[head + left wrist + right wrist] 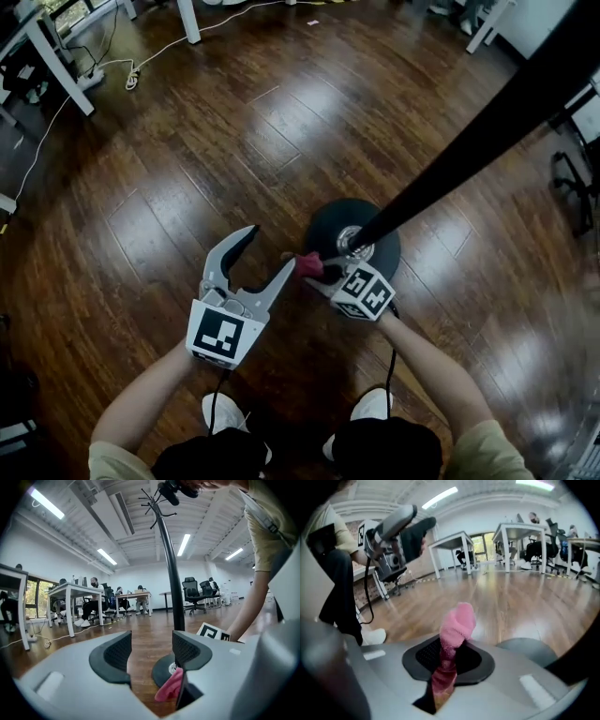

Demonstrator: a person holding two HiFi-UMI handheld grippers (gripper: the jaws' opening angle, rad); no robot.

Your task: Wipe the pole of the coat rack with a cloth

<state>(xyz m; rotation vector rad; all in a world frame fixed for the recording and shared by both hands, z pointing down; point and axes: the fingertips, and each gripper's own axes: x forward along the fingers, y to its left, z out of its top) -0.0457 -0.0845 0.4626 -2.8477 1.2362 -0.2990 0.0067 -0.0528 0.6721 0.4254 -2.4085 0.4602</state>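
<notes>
Down at coat-rack foot: right claw (319,270) pinches crumpled pink cloth (453,630). Slim black metal pole (469,150) meets round black base (324,225) just ahead of it. Left claw (270,248) spread, empty, just beside cloth. Judgement: wipe at bottom end; can't tell which stretch is done.

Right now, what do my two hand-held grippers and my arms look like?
Both are light grey plastic with curved jaws lined by black textured pads. The left hand-held gripper and the right hand-held gripper each carry a white cube printed with black square markers, and a thin black cable trails from each. The person wears short beige sleeves; the forearms are bare.
</notes>
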